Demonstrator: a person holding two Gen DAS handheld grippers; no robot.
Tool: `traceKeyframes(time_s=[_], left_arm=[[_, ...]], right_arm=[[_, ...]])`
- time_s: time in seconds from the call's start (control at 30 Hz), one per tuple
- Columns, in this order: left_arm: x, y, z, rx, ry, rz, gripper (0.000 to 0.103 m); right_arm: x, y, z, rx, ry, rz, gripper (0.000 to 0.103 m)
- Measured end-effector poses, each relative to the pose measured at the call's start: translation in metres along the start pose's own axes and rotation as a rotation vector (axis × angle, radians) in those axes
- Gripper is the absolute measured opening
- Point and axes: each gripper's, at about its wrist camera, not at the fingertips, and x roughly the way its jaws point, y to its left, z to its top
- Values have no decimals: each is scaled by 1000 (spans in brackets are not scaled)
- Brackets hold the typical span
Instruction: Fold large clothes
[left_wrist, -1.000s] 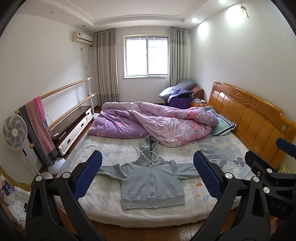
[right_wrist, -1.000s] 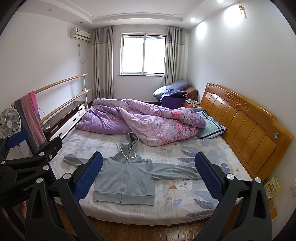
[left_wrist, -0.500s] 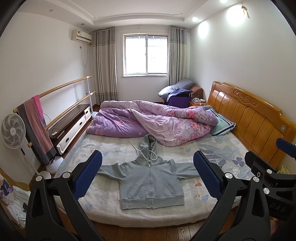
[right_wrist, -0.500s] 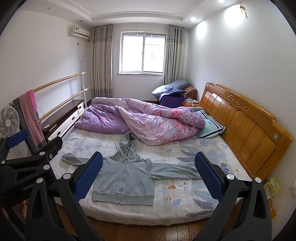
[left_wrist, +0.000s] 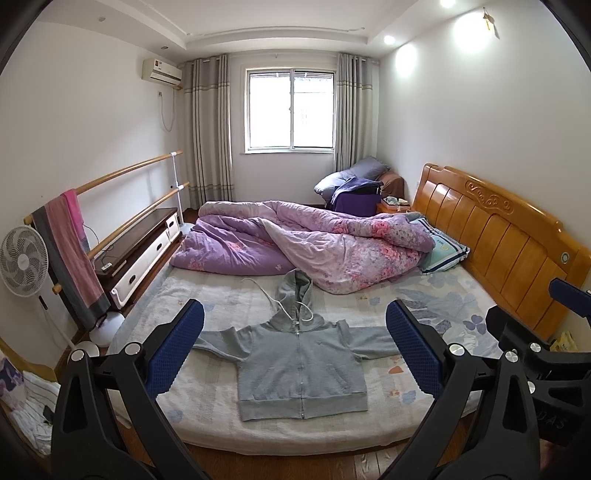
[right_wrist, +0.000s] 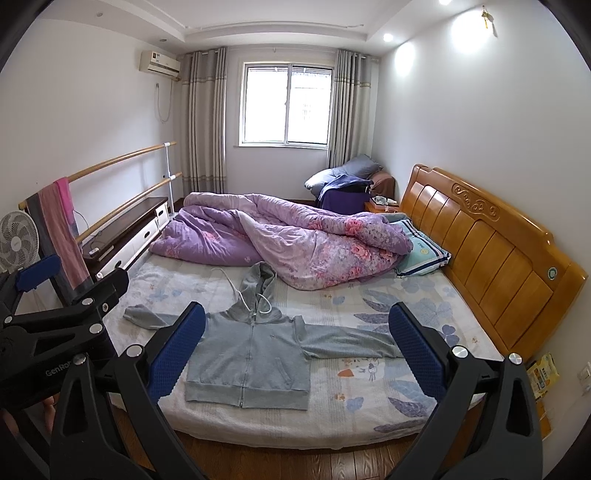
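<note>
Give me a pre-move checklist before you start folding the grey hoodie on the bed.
1. Hoodie lies flat, front up, zipped: ok.
2. Both sleeves spread outward: ok.
3. Left gripper open, holding nothing: ok.
4. Right gripper open, holding nothing: ok.
5. Purple quilt clear of the hood: not ok, its edge reaches the hood.
6. White drawstring tucked in: not ok, it trails over the sheet.

Hoodie flat at the near edge of the bed

The grey zip-up hoodie (left_wrist: 301, 363) lies face up on the floral-sheeted bed (left_wrist: 436, 306), sleeves out to both sides, hood pointing away. Behind it is the bunched purple floral quilt (left_wrist: 314, 247); the wooden headboard (left_wrist: 495, 236) stands at right, a white standing fan (left_wrist: 23, 262) at left.
</note>
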Motion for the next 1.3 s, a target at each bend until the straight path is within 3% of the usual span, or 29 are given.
traceKeyframes(time_s=[0.87, 1.3], left_arm=[[17, 57, 11, 5, 48, -41, 98], [79, 53, 17, -1, 111, -21, 98]], right_arm=[[17, 32, 9, 14, 60, -37, 96], [78, 28, 14, 9, 123, -10, 96]])
